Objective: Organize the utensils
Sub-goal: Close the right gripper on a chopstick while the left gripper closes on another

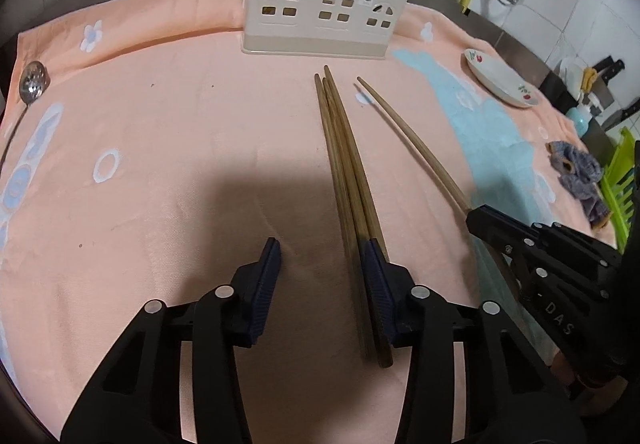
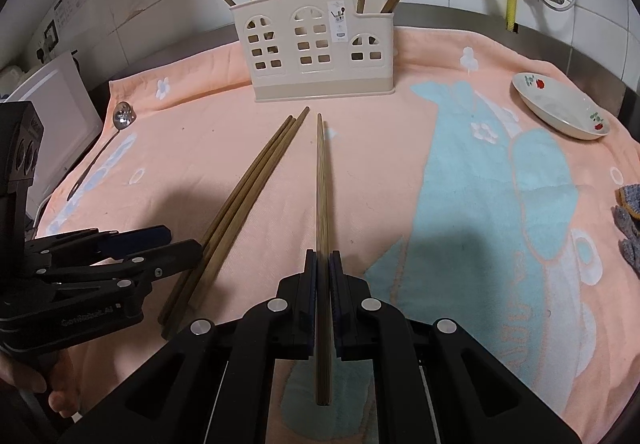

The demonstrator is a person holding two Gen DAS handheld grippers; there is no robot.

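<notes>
Three brown chopsticks (image 1: 344, 164) (image 2: 256, 180) lie bundled on the peach towel (image 1: 180, 132). My left gripper (image 1: 322, 256) (image 2: 180, 242) stands open just above the towel. Its right finger overlaps the bundle's near end and its left finger is well clear, so nothing is pinched. To the right, my right gripper (image 2: 324, 256) (image 1: 478, 214) is shut on a single chopstick (image 2: 322, 180) (image 1: 408, 136), which points toward the holder. The cream utensil holder (image 1: 324, 4) (image 2: 316, 56) stands at the towel's far edge with several chopsticks upright in it.
A slotted metal spoon (image 1: 34, 80) (image 2: 124, 116) lies at the towel's left edge. A flowered white dish (image 1: 500, 80) (image 2: 560, 112) and a grey knitted cloth (image 1: 576, 168) sit on the right. A green rack (image 1: 620, 180) stands beyond the right edge. Pipes run along the tiled wall.
</notes>
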